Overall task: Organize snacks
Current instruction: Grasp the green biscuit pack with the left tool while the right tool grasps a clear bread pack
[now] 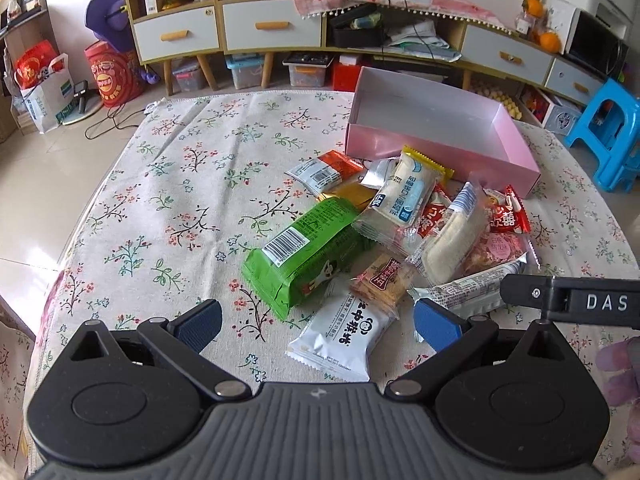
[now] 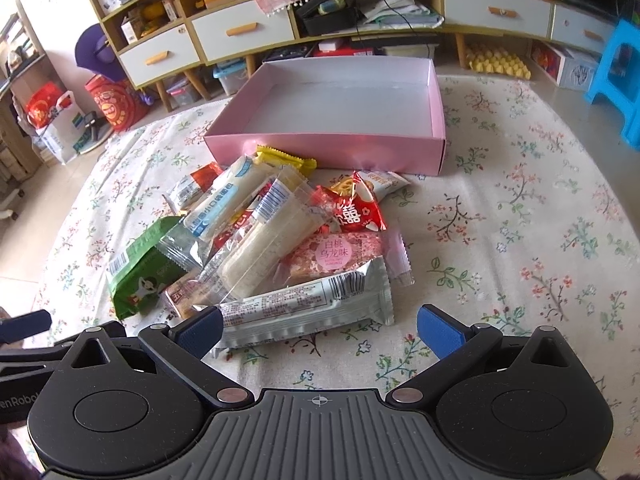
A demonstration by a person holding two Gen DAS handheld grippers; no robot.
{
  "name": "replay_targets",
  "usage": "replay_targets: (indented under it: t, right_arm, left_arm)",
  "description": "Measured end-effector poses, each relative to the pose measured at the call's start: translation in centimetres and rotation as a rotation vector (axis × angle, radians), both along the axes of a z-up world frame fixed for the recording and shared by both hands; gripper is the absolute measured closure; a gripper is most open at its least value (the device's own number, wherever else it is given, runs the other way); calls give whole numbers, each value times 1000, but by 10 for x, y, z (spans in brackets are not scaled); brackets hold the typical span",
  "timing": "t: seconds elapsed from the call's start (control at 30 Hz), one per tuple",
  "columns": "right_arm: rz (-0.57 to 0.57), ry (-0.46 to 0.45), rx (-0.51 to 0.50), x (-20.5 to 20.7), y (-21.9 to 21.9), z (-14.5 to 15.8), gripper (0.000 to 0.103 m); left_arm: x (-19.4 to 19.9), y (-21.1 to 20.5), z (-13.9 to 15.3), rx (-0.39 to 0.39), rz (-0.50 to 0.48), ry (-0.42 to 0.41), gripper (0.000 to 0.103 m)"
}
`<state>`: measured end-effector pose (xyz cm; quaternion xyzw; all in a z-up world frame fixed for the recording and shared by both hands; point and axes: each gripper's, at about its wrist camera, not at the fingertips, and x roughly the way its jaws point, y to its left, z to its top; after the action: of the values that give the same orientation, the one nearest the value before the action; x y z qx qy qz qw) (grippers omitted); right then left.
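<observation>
A pile of wrapped snacks lies on the floral tablecloth in front of an empty pink box (image 1: 436, 156) (image 2: 328, 148). My left gripper (image 1: 318, 326) is open, low over the cloth, with a white panda packet (image 1: 340, 336) between its fingers and a green packet (image 1: 308, 256) just ahead. My right gripper (image 2: 320, 332) is open, with the end of a silver bar packet (image 2: 304, 304) between its fingers. A pink peach packet (image 2: 340, 256), a red packet (image 2: 352, 212) and long white bread packets (image 2: 264, 248) lie behind it.
The round table (image 1: 160, 200) drops to tiled floor on the left. Behind it stand shelves and drawers (image 1: 272, 28), storage bins and a blue stool (image 1: 608, 128). The right gripper's arm shows in the left wrist view (image 1: 572, 300).
</observation>
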<state>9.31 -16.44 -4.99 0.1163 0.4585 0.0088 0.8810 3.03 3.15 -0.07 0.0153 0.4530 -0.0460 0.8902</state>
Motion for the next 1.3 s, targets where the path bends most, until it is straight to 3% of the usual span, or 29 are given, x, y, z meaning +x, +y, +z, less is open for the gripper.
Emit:
replay_targets:
  t: [0.23,0.57,0.93,1.13,1.3]
  right_arm:
    - [2,18,29,7,-3,0,0]
    - [36,26,41,9,2,0,0]
    - [-5,51,58,12,-5,-5,0]
    - [-22,55,71,22,-14,3,0]
    - [-9,17,252,37,-32,15,0]
  left_arm:
    - [7,5,-1,-42,-3,10,3]
    - [11,3,-3,-16,-18,4,11]
    - [13,4,-5,0,-33,-4,14]
    - [24,10,2,16,-142,-31,15]
    - [44,18,4,-17,-299,-53,20]
